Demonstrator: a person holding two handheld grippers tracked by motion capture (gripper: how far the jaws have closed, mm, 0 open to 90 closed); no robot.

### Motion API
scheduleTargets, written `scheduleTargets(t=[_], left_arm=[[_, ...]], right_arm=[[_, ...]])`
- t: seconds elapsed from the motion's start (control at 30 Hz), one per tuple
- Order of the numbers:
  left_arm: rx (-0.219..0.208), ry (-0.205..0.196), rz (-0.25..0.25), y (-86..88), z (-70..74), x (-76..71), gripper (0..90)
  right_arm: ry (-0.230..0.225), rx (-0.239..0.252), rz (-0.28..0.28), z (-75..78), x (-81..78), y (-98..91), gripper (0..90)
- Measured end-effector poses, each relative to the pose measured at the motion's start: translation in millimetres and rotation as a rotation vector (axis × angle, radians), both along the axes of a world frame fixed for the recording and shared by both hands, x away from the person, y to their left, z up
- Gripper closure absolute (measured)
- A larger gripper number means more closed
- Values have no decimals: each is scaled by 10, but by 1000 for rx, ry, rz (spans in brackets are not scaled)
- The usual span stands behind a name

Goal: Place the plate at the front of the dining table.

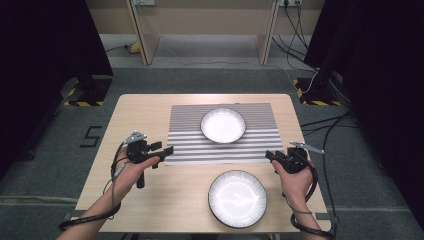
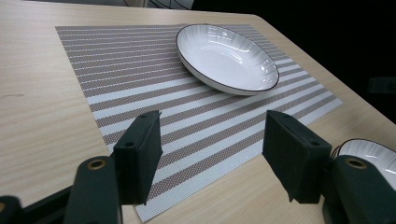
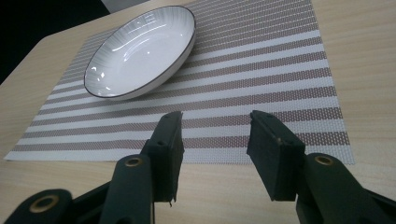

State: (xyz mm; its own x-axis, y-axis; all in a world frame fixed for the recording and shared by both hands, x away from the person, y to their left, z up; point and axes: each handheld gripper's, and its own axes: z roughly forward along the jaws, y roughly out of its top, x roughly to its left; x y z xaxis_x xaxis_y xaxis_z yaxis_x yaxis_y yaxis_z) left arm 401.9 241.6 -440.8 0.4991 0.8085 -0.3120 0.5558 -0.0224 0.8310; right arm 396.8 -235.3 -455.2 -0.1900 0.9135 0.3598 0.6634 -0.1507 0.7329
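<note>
The pale wooden surface [image 1: 150,107] takes up the middle of the high view, with grey floor around it. A striped placemat [image 1: 190,130] lies across its upper centre. On the mat, toward the top middle of the frame, sits a white plate [image 1: 223,125] with a thin dark rim. A second white plate [image 1: 237,198] rests on bare wood at the lower centre, below the mat's near edge and apart from it.

The left claw [image 1: 162,148] is at the centre left of the high view, its tips by the mat's lower left corner; in the left gripper view its jaws stand wide apart over the mat's edge with nothing between them. The right claw [image 1: 270,155] is at the centre right, just off the mat's lower right corner; its jaws too gape wide and empty, aimed at the mat and the far plate in the right gripper view.
</note>
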Motion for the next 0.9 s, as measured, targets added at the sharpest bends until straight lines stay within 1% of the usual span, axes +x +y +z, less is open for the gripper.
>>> scheduleTargets(t=[0.07,0.13,0.33,0.43,0.67,0.7,0.9], left_arm=[[4,-3,1,21,-2,-16,367],[-1,-5,7,49,-3,-36,367],[-5,-6,17,122,-20,-91,367],[2,-17,28,167,-31,-135,366],[4,-17,27,205,-54,-191,366],[16,-21,27,216,-61,-213,365],[28,-29,26,252,-74,-262,364]], right_arm=[[2,4,-1,-9,-29,-18,546],[3,5,-3,-13,-42,-24,545],[3,-6,-5,-35,-107,-65,543],[5,0,-17,-63,-158,-111,543],[7,5,-31,-99,-220,-181,542],[14,15,-35,-103,-232,-190,542],[10,15,-47,-119,-280,-253,542]])
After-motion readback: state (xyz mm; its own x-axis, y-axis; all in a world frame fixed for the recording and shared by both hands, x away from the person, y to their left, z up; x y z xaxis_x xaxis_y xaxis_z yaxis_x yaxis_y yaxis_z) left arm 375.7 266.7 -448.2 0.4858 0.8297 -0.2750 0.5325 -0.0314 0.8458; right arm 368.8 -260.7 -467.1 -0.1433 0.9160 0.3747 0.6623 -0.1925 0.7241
